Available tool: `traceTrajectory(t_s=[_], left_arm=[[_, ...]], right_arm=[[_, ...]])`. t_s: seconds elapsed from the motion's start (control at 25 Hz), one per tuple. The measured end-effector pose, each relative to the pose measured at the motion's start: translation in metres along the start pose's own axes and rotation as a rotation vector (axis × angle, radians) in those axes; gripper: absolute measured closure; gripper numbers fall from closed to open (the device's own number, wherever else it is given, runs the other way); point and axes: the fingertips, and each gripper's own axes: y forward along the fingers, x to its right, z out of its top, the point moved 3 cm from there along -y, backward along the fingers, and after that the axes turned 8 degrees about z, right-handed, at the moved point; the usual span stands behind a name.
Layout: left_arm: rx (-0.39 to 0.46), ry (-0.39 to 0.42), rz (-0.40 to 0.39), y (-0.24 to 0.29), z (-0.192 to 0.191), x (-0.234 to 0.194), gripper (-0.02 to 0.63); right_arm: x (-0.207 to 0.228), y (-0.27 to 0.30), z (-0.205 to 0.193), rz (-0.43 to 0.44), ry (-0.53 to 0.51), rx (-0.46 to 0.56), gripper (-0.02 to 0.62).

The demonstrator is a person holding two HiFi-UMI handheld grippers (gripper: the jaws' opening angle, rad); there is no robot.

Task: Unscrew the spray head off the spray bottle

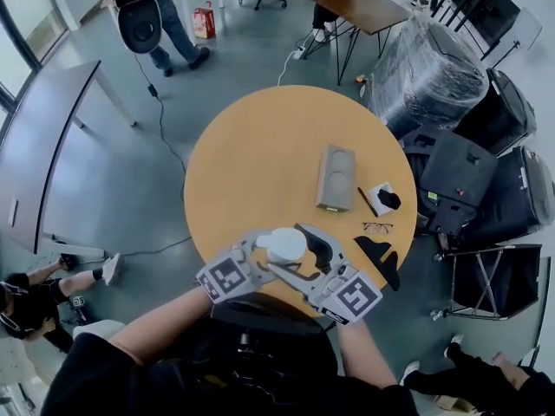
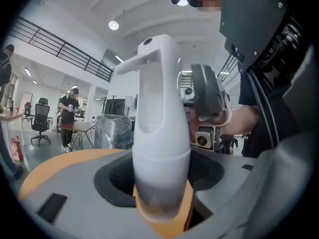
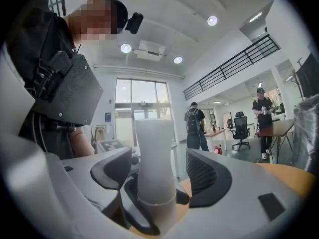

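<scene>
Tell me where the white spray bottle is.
In the head view, the spray bottle sits low centre, gripped by the left gripper above the near edge of the round table.

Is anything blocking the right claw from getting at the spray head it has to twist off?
Nothing visible does. The spray head stands between the right gripper's open jaws, with a gap on each side. The left gripper is clamped on the spray bottle lower down.

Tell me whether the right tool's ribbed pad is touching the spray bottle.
Apart. The right gripper view shows an open gap, background visible through it, between the ribbed pad and the white spray bottle standing between the jaws.
</scene>
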Motion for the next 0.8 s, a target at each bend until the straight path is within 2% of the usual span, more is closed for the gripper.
traceTrajectory(t_s=[0.08,0.2,0.28,0.4,0.48,0.68,0.8], left_arm=[[-0.004,0.010,0.003,0.005,0.000,0.002,0.301],[-0.007,-0.009,0.010,0.010,0.000,-0.006,0.301],[-0.008,-0.014,0.013,0.009,0.000,-0.012,0.301],[-0.030,0.021,0.022,0.012,-0.003,-0.013,0.301],[-0.047,0.027,0.016,0.013,-0.006,-0.011,0.302],[-0.028,0.044,-0.063,0.013,-0.003,-0.012,0.302],[-0.012,0.064,-0.133,0.007,-0.002,-0.009,0.304]], right_arm=[[0.003,0.005,-0.001,0.012,-0.009,-0.006,0.263],[0.012,0.013,0.003,0.001,-0.004,0.010,0.342],[0.016,0.020,0.003,0.002,-0.003,0.012,0.345],[0.016,0.023,0.000,0.012,-0.024,0.000,0.345],[0.015,0.024,0.000,0.023,-0.040,-0.003,0.372],[0.017,0.023,0.004,0.092,-0.074,-0.001,0.396],[0.013,0.020,0.006,0.137,-0.053,0.010,0.400]])
